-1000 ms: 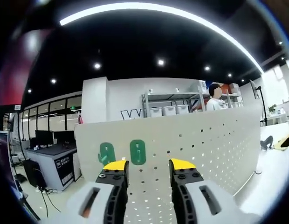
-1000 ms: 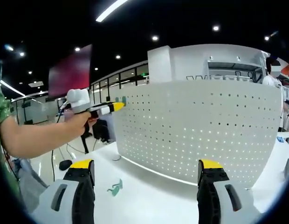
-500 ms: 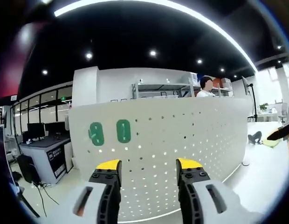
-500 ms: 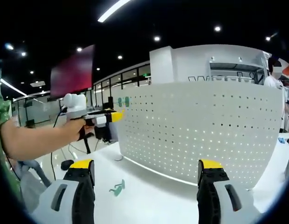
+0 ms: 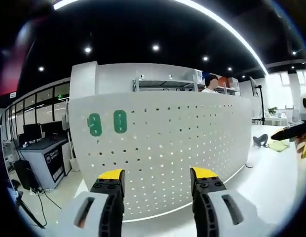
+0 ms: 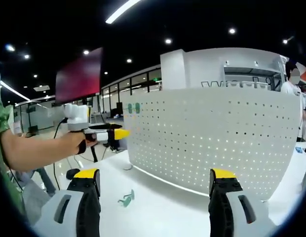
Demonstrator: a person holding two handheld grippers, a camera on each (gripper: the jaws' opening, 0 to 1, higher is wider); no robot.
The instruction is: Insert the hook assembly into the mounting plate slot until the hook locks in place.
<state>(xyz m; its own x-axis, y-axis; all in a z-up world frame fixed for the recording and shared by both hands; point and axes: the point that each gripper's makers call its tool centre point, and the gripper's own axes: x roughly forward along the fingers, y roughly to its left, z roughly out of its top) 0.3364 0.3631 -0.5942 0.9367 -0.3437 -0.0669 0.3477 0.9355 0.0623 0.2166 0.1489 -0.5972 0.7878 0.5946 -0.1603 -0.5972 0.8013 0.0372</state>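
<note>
1. Right gripper view: loose green hook (image 6: 126,199) on white table (image 6: 158,207), 8 o'clock; left gripper (image 6: 116,134) at 9 o'clock.
2. Left gripper view: two green hooks (image 5: 107,123) mounted on pegboard (image 5: 163,148), 10 o'clock.
3. Both grippers' jaws apart, empty; right gripper (image 6: 155,180).
4. Office beyond.

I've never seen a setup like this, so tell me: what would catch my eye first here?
The big white perforated board standing upright on the white table, with two green hooks mounted near its top corner. A small green piece lies on the table before it. Yellow-tipped fingers frame each view, spread open.
</note>
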